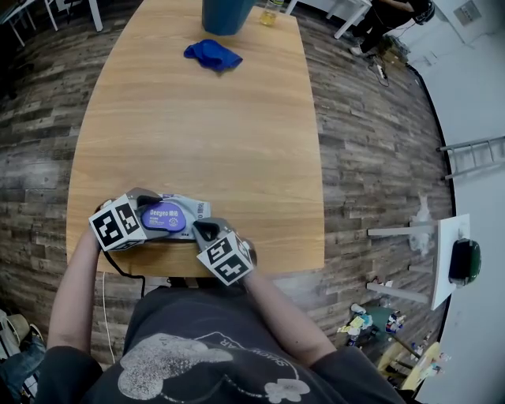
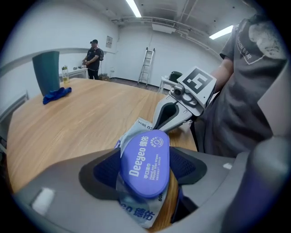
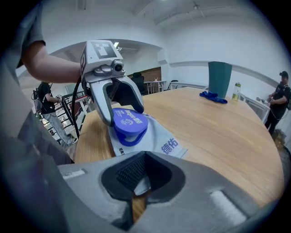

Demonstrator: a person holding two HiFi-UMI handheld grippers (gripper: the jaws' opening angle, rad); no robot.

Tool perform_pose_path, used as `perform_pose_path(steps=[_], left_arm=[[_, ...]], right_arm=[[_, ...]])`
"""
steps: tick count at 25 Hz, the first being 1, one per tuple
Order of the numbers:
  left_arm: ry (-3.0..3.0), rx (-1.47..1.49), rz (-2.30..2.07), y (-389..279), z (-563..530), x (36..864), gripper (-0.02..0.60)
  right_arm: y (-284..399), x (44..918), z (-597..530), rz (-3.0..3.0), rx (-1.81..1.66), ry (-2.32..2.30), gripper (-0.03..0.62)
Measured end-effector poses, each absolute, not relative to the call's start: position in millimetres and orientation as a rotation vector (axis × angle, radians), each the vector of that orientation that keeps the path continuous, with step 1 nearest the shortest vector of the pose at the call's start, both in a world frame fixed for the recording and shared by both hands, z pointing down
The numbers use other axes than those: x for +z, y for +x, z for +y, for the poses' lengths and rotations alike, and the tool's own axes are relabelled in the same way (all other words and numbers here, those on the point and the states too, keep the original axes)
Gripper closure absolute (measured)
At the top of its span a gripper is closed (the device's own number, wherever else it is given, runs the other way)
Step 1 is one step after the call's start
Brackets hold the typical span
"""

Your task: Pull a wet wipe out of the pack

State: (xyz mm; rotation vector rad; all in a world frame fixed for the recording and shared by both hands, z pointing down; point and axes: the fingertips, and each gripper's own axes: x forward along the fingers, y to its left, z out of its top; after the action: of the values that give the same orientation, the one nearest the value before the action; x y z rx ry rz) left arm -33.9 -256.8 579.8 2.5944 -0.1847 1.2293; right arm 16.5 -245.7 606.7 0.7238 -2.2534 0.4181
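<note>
A grey wet wipe pack with a purple lid lies at the near edge of the wooden table. My left gripper straddles the lid, with its jaws closed against the pack from both sides. In the left gripper view the lid fills the gap between the dark pads. My right gripper meets the pack's right end. In the right gripper view its jaws are nearly together with a small pale corner of the pack pinched between them; the pack and the left gripper lie just ahead.
A crumpled blue cloth, a teal container and a small bottle sit at the table's far end. The near table edge runs just under the grippers. A person and a ladder stand in the background.
</note>
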Motion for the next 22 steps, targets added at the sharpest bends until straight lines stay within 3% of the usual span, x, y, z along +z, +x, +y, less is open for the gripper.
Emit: perform_pose_path(steps=[3,4,12,14,22], left_arm=[[2.638,1.192,-0.264,-35,-260,577,0.22],[2.655,1.172,-0.295,-36,-261,573,0.288],[2.759,1.059,-0.497,-36,-273,547,0.377],[2.79,1.025,-0.587,-37,-284,540,0.457],[2.877,0.974,-0.889,-37,-318,535,0.454]], right_arm=[[16,608,-246,-2.255,0.42,0.723,0.603],[16,608,-246,-2.255,0.42,0.723,0.603],[19,608,-246,-2.256,0.428,0.72,0.603],[18,608,-247,-2.254,0.431,0.717,0.603],[17,608,-247,-2.252,0.437,0.724,0.603]])
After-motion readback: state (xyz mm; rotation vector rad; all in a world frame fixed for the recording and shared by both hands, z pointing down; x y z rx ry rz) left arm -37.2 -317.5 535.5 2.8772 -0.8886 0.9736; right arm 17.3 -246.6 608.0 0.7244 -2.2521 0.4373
